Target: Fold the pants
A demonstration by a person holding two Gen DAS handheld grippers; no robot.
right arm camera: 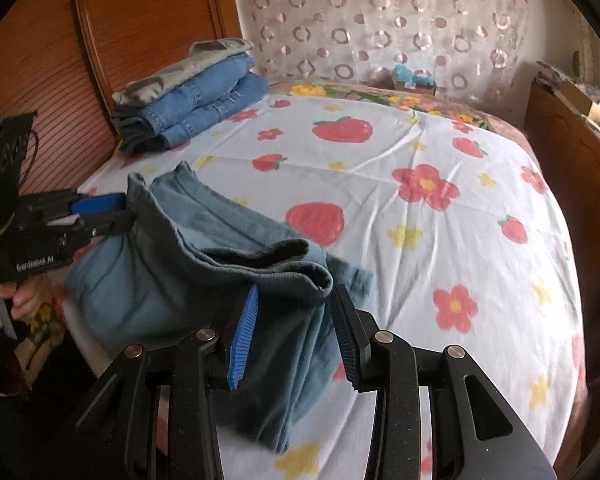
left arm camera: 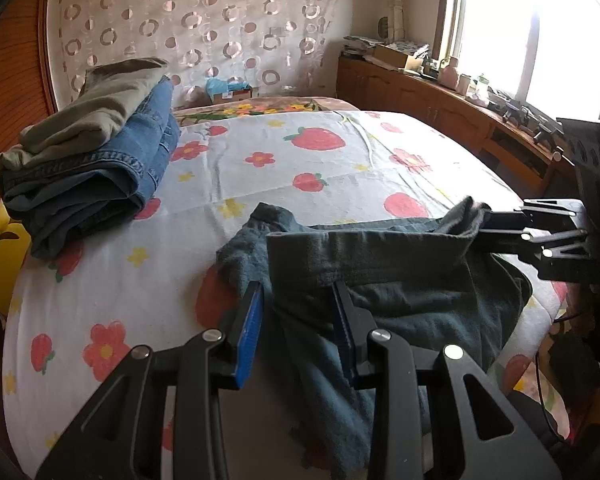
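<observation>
Both grippers, left [left arm camera: 298, 300] and right [right arm camera: 294, 302], pinch the pants [left arm camera: 380, 280] waistband (jaws part-spread); only the right view shows a hand [right arm camera: 8, 300].

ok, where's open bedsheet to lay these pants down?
Free: the wide middle of the sheet, bordered by the headboard-side blanket, the wooden cabinet on the right and the folded stack at the far left corner. Crowded: the near edge, where the teal pants hang between left claw and right claw.
</observation>
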